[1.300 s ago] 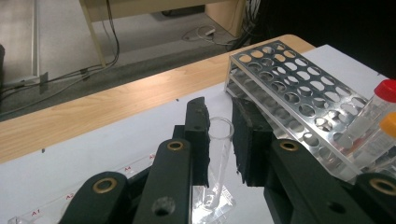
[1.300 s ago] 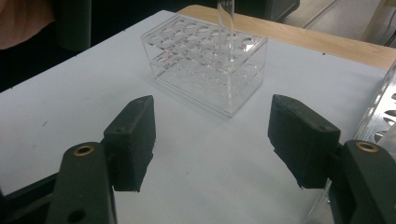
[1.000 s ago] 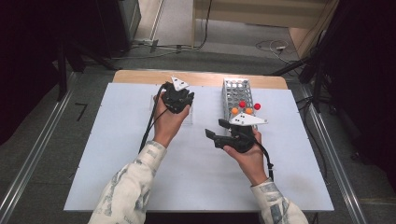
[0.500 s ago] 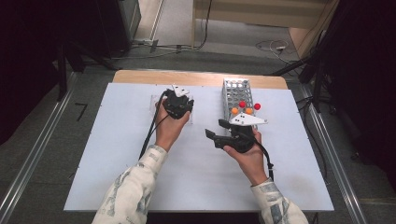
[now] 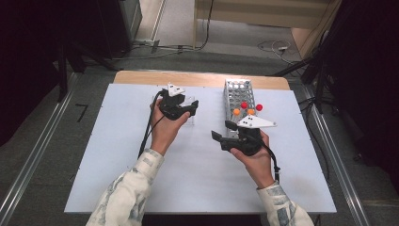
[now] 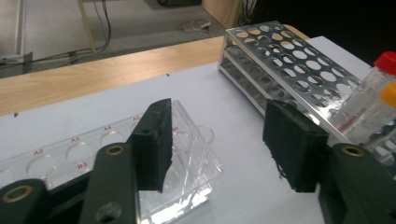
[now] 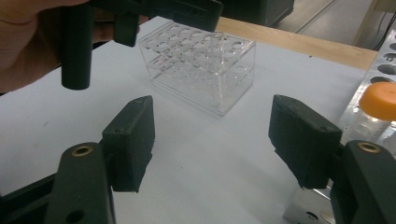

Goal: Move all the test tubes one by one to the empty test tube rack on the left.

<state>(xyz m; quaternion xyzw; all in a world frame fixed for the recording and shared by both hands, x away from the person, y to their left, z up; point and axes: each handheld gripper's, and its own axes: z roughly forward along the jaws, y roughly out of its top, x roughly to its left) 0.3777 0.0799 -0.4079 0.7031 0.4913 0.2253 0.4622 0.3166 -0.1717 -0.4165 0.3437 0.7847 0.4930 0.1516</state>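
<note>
The left gripper [image 6: 215,149] had just been opening, its jaws apart with nothing clamped. Just beside its left jaw sat a clear acrylic tube rack [image 6: 140,158], its round holes labelled in red, on the white worktop [image 6: 233,112]. The right gripper [image 7: 210,140] hovered open; beyond it stood the metal rack [image 5: 239,96].

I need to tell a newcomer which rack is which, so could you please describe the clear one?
On the white table, left of the tall perforated metal tube rack, sits a low clear plastic block rack under the left claw. Unlike its neighbour, it is transparent and empty, with red labels.
</note>
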